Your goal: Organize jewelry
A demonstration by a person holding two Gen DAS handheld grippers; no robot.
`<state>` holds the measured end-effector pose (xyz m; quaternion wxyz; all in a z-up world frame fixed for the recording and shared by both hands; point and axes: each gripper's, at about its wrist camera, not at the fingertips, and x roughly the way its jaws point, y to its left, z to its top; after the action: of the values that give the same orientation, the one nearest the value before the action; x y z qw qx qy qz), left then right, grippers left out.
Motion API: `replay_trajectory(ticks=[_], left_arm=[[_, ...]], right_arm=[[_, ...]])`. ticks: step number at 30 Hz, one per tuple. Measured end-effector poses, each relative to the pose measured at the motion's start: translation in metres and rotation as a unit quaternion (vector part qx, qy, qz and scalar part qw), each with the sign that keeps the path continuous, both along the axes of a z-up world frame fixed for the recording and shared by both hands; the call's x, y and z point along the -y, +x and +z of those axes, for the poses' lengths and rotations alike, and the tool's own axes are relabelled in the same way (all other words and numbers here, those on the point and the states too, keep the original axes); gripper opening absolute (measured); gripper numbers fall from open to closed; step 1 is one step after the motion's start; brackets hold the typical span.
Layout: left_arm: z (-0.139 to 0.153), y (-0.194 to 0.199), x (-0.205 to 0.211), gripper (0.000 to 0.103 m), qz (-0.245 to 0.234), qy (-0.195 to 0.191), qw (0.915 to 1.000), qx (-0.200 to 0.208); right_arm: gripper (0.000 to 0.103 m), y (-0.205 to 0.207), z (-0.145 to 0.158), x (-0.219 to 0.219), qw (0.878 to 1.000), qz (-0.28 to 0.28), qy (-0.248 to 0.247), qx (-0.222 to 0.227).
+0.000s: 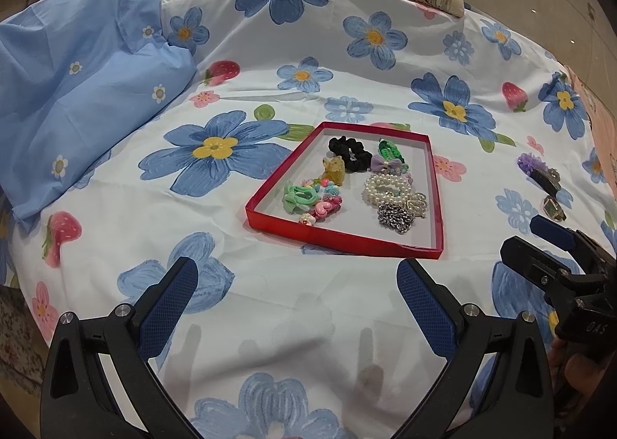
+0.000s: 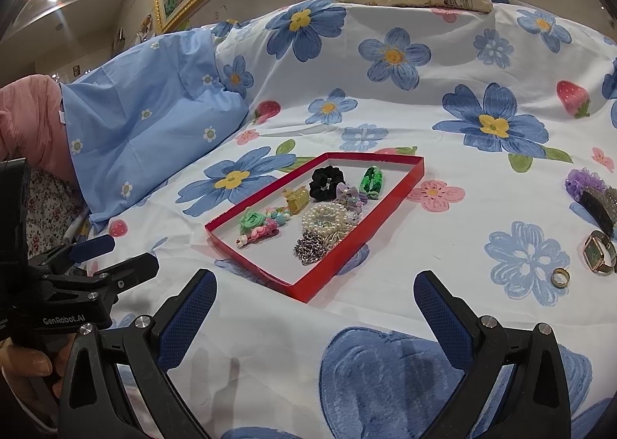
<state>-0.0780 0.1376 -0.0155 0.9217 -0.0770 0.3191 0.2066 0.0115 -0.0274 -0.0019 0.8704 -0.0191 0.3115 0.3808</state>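
Two grippers, left gripper (image 1: 297, 285) and right gripper (image 2: 314, 296), spread empty | red tray (image 2: 349, 248) long axis runs away

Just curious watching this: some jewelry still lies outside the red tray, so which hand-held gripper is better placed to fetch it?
Probably the right hand-held gripper: the ring and watch lie to its right, nearer than to the left one.

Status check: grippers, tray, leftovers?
Left gripper open, empty. Right gripper open, empty. Red tray mostly loaded. Watch, ring, purple hair clip outside it.
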Motion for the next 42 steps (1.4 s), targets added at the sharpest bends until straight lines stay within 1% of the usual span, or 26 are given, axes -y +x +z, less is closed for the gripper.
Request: replay_trajectory(ticks=[20, 42], left_arm=[[-0.0028, 0.0014, 0.0047, 0.103, -0.006, 0.020, 0.9998, -0.005], [-0.0062, 0.0036, 0.0047, 0.103, -0.009, 0.016, 0.9998, -0.010]], right_arm=[[0.103, -0.0020, 0.0013, -0.0017, 1.000, 0.003, -0.003, 0.002], [0.103, -0.0003, 0.0005, -0.0020, 1.000, 0.004, -0.005, -0.001]])
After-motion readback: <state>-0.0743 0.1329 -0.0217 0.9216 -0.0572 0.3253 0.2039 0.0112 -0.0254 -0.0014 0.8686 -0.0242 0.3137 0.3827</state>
